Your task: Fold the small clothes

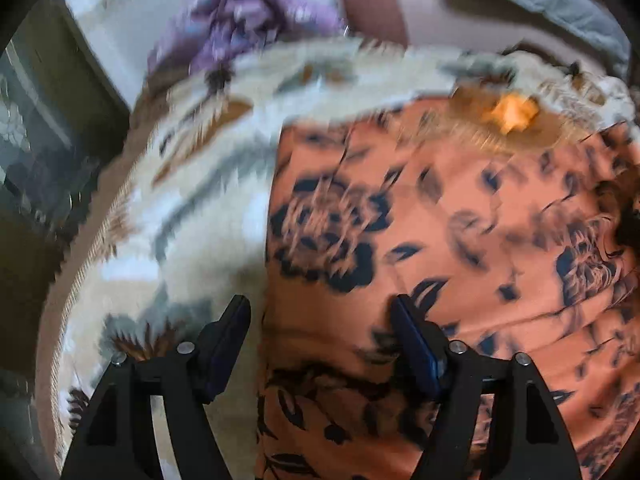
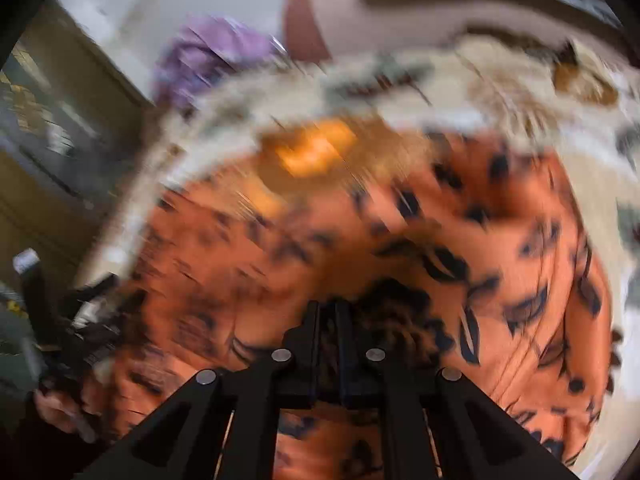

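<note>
Lying under everything is a big cream blanket (image 1: 192, 184) with brown and grey leaf shapes; it fills the left side of the left wrist view and curves across the top of the right wrist view. On top of it lies the orange cloth (image 1: 460, 240) with dark flowers. It fills the middle and right of the left wrist view and most of the middle of the right wrist view. This is the small piece of clothing to fold. A purple cloth (image 1: 240, 20) sits bunched up at the upper left, well apart from the orange one. Both pictures are blurry.

The left gripper (image 1: 320, 320) sits at the bottom of its view, with its jaws spread wide and nothing between them. It hangs over the left edge of the orange cloth. The right gripper (image 2: 327, 316) sits at the bottom middle of its view, its jaws pressed together, and it seems to pinch a bit of the orange cloth.

I think the fold is just starting. Next, the left gripper needs to catch the cloth's edge so both can lift and lay it over itself.
</note>
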The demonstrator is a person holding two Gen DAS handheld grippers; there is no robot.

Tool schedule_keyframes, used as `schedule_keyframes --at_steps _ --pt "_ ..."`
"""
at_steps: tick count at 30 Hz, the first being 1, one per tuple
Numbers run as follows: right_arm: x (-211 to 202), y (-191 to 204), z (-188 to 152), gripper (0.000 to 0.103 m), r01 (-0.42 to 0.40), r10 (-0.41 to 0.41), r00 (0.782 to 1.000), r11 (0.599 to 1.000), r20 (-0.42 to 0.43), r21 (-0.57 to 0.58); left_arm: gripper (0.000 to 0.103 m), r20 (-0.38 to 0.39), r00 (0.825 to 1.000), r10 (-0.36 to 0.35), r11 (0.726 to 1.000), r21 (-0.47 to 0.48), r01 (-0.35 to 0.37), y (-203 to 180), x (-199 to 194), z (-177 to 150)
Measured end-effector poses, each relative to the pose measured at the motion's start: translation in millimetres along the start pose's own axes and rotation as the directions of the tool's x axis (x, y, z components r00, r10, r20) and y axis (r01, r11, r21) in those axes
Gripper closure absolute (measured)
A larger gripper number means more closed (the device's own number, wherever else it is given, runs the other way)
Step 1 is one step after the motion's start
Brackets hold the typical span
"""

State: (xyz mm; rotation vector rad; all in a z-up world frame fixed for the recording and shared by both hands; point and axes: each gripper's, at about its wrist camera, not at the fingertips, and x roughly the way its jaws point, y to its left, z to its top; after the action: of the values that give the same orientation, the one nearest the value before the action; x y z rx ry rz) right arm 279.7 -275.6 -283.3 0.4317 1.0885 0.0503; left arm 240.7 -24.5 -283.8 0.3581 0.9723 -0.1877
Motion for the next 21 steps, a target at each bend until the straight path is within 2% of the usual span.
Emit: schedule_keyframes --at_steps 2,3,5,7,9,10,11,12,14,17,21 --pt "-7.2 -17.7 -12.2 0.094 -0.091 0.088 0.995 0.995 0.048 0.049 0.026 -0.001 0.999 -0.036 0.997 -0.069 0.036 10.3 -2.4 -4.9" --pt "-9.9 -20.6 -13.0 0.094 -0.098 0.095 0.995 0.993 0.040 0.064 0.026 -0.009 0.999 -0.043 0.996 -0.073 0.042 12.8 -3.4 -5.5" --pt "-20.2 -23.5 -11.3 0.094 -0.077 0.072 0.996 0.994 0.056 0.082 0.026 0.020 0.999 -0.027 0.998 -0.061 0.028 13.7 -11.8 -4.9" --pt "-30.3 -26.1 -8.3 0.094 -0.043 0.032 0.992 0.995 0.118 0.091 0.026 0.060 0.998 -0.001 0.998 -0.068 0.005 16.9 -18.7 -5.2" --pt "-30.0 -36.8 -13.0 0.093 -0.037 0.021 0.991 0.992 0.132 0.120 0.026 0.035 0.999 0.019 0.997 -0.076 -0.017 20.0 -12.4 -7.1" --pt "-24.8 -45.3 -17.2 0.093 -0.010 -0.002 0.996 0.991 0.093 0.133 0.026 -0.026 0.999 0.024 0.998 -0.055 -0.025 17.8 -1.8 -8.1" --pt "-20.6 -51.2 -20.2 0.092 -0.034 0.022 0.997 0.988 0.077 0.149 0.026 -0.047 0.999 0.014 0.999 -0.050 -0.016 17.7 1.7 -9.5" --pt "-26.5 -54.6 -23.5 0.093 -0.065 0.048 0.994 0.983 0.102 0.174 0.026 -0.024 1.000 0.013 0.998 -0.057 -0.014 20.3 -5.2 -9.7" --pt "-43.7 -52.7 -27.7 0.092 -0.063 0.043 0.994 0.977 0.104 0.201 0.026 -0.002 1.000 -0.009 0.998 -0.059 0.009 24.9 -21.3 -8.8" --pt "-76.4 -40.4 -43.1 0.092 -0.079 0.057 0.987 0.986 0.149 0.149 0.026 0.032 0.999 -0.028 0.997 -0.076 0.030 35.3 -50.4 -18.0" --pt "-111.1 -17.3 -79.7 0.088 -0.089 0.076 0.987 0.992 0.139 0.090 0.026 0.049 0.997 -0.065 0.996 -0.060 0.068 42.2 -81.6 -44.9"
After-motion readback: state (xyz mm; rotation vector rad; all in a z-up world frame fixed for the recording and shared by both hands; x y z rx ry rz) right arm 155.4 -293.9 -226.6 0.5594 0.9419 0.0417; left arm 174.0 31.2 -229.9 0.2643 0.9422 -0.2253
